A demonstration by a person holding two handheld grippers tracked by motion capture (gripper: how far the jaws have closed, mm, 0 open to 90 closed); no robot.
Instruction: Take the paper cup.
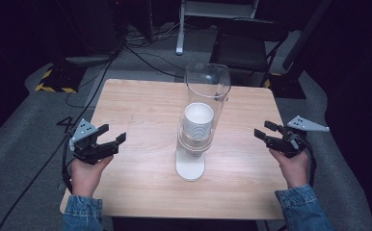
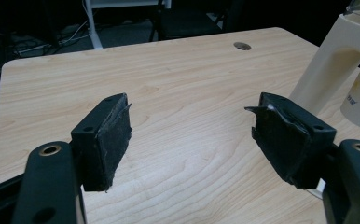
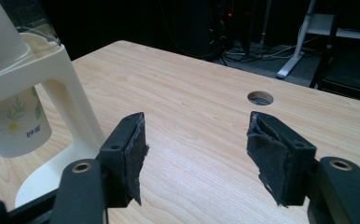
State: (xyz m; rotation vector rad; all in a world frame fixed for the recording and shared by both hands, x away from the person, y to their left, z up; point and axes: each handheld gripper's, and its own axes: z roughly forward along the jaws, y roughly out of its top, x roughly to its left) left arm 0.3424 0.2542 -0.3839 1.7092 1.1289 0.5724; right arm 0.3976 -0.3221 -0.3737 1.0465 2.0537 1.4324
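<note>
Both the left gripper (image 1: 112,135) and right gripper (image 1: 263,130) are being held open beside the dispenser (image 1: 193,144), whose light, crushable paper cups (image 1: 198,118) are probably best gripped gently by the rim.

A cup dispenser (image 1: 198,130) stands mid-table (image 1: 140,106) between two open hand-held grippers.

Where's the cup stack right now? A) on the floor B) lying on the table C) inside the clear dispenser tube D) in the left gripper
C: the white cups sit stacked inside the clear tube on its white stand; both grippers are open and empty.
</note>
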